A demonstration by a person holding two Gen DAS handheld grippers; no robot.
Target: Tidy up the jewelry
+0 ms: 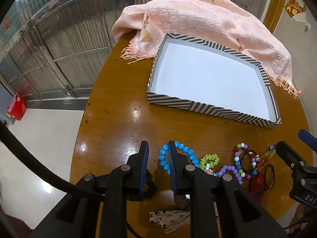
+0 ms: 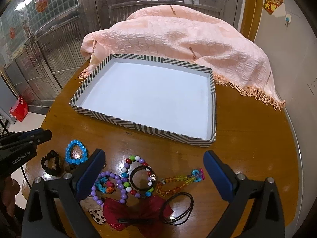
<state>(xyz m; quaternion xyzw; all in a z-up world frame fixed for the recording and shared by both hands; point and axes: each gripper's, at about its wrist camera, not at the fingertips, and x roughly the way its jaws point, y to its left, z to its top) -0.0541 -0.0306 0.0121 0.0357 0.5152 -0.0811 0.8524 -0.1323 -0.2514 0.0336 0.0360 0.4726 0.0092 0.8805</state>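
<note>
Your tray (image 2: 111, 117): black-white chevron stripes outside, plain white inside. Scarf (image 2: 178, 37): peach, fringed. Table (image 2: 247, 138): glossy brown wood. Your bracelets: bright blue (image 2: 76, 152), purple (image 2: 116, 186), amber (image 2: 174, 182). Scrunchie (image 2: 51, 163) black. Bow (image 2: 138, 210) dark red. Your tools (image 2: 154, 175): black, blue pads.

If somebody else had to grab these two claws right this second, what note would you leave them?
Left claw: open with a narrow gap, hovering at the blue beaded bracelet, nothing gripped.
Right claw: wide open above the pile, empty.
On the round wooden table: multicoloured bead bracelet, purple bead bracelet, black scrunchie, amber bead chain, black cord loops, red fabric bow.
The striped shallow box with white inside holds nothing yet.
Done: nothing moved in. Left: every piece, probably starting with the blue one.
</note>
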